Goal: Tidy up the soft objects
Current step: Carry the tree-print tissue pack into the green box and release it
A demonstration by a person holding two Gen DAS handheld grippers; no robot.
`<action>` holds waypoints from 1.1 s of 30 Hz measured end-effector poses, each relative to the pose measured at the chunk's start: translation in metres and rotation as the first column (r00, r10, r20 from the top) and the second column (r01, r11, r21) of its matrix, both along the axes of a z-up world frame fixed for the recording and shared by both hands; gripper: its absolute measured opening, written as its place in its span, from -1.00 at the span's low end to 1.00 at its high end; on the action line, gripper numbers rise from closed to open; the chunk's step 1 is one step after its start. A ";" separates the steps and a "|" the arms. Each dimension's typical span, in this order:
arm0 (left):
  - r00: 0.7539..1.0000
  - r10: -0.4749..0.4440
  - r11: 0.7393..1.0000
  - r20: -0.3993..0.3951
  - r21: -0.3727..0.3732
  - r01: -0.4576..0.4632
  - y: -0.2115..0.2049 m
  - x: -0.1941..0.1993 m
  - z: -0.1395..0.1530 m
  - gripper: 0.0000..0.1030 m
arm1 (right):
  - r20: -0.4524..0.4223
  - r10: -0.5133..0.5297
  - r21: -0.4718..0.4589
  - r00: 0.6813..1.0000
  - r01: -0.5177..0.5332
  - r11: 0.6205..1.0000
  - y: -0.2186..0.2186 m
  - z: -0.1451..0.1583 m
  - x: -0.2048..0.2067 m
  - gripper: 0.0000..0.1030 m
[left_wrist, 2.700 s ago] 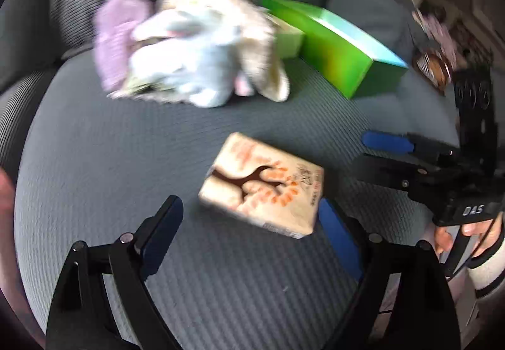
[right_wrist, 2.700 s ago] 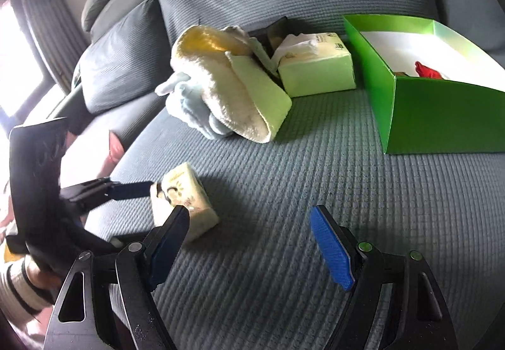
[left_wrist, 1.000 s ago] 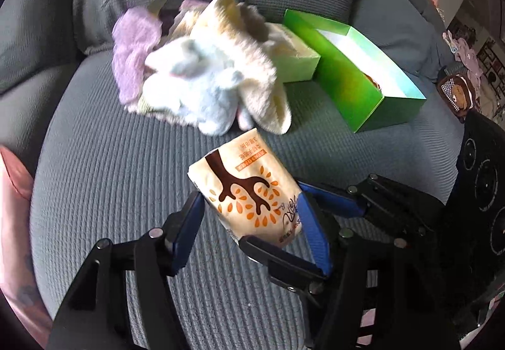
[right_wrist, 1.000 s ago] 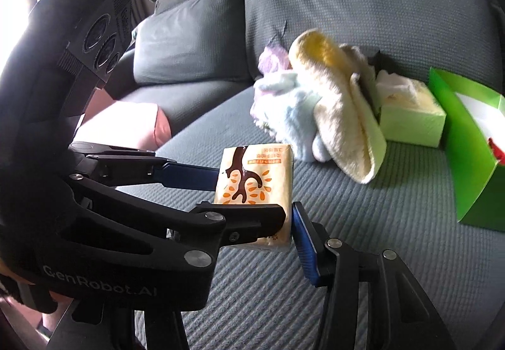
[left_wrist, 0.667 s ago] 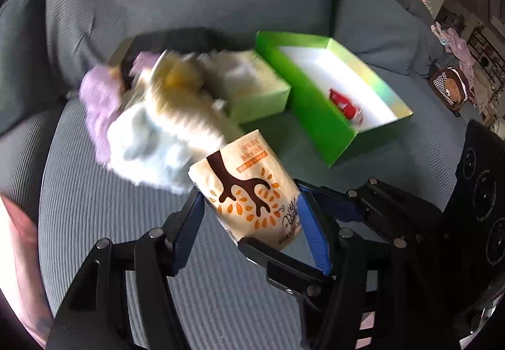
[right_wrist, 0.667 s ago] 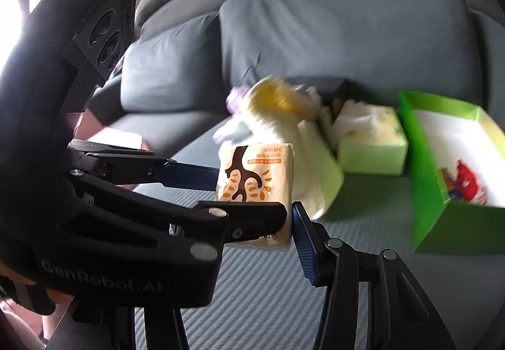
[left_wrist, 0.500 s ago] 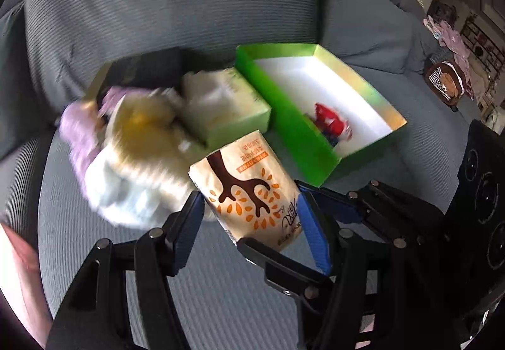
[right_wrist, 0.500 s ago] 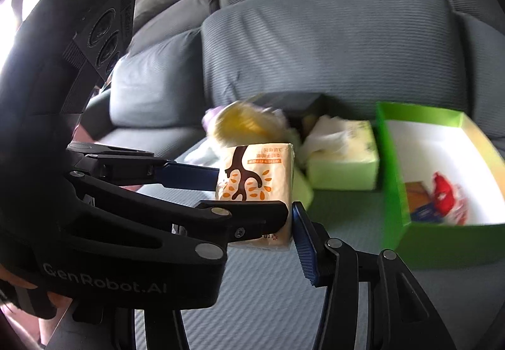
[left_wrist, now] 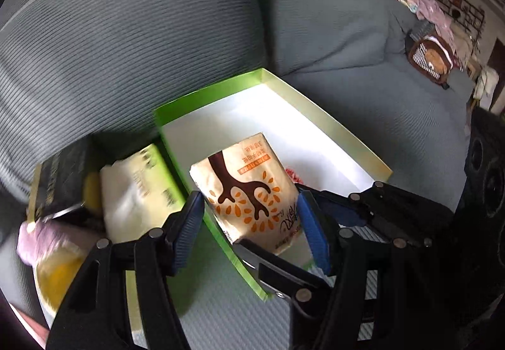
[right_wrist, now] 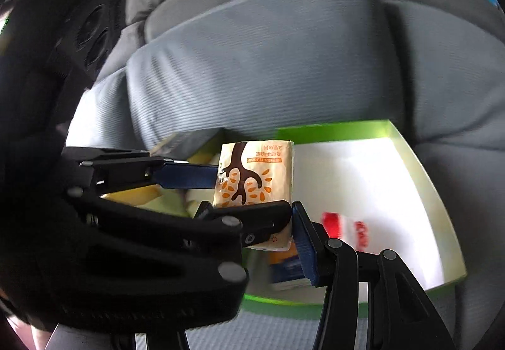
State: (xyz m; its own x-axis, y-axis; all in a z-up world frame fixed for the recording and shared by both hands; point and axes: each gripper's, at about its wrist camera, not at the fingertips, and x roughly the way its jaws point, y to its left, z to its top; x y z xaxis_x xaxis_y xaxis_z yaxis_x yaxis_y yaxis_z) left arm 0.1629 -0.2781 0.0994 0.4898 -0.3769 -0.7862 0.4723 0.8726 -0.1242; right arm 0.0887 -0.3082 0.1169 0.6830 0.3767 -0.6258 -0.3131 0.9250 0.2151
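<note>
A cream tissue pack with a brown tree print (left_wrist: pixel 249 189) is held in the air over the open green box (left_wrist: pixel 318 107) on the grey sofa. My left gripper (left_wrist: pixel 247 217) is shut on the pack's two sides. My right gripper (right_wrist: pixel 265 223) also pinches the pack (right_wrist: pixel 255 173) from the right side, its blue pad (right_wrist: pixel 303 249) against the lower edge; its left finger is hidden behind the left gripper's body. The box's white floor (right_wrist: pixel 363 186) holds a red-and-white packet (right_wrist: pixel 347 230) and a small blue-orange item.
Left of the box lie a green tissue box (left_wrist: pixel 139 189), a dark box (left_wrist: pixel 60 179), and pink and yellow towels (left_wrist: pixel 50 249). The sofa backrest (left_wrist: pixel 142 34) rises right behind. A bag and clutter (left_wrist: pixel 429 56) are at the far right.
Both grippers, shut on the tissue pack, have carried it from above the seat rightward and forward to over the green box. The towel pile has slid off to the left of view.
</note>
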 end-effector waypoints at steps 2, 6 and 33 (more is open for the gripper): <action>1.000 -0.011 1.000 -0.022 0.003 0.011 -0.010 0.011 -0.008 0.17 | -0.028 -0.022 -0.002 0.999 0.021 1.000 -0.010 -0.006 0.010 0.01; 0.997 -0.022 1.000 -0.069 -0.003 0.022 -0.022 0.028 -0.021 0.16 | -0.093 -0.055 -0.003 0.994 0.055 0.999 -0.026 -0.017 0.029 0.01; 0.983 0.182 0.980 -0.007 -0.082 -0.182 0.071 -0.032 0.025 0.98 | -0.118 -0.132 -0.161 0.984 0.112 0.980 -0.015 0.007 -0.016 0.62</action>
State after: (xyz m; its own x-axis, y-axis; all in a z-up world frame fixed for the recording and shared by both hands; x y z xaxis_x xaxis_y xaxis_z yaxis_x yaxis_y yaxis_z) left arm 0.1314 -0.2068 0.1244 0.5569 -0.3448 -0.7556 0.3067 0.9308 -0.1988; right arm 0.0729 -0.3235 0.1236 0.6285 0.1880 -0.7548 -0.1745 0.9797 0.0987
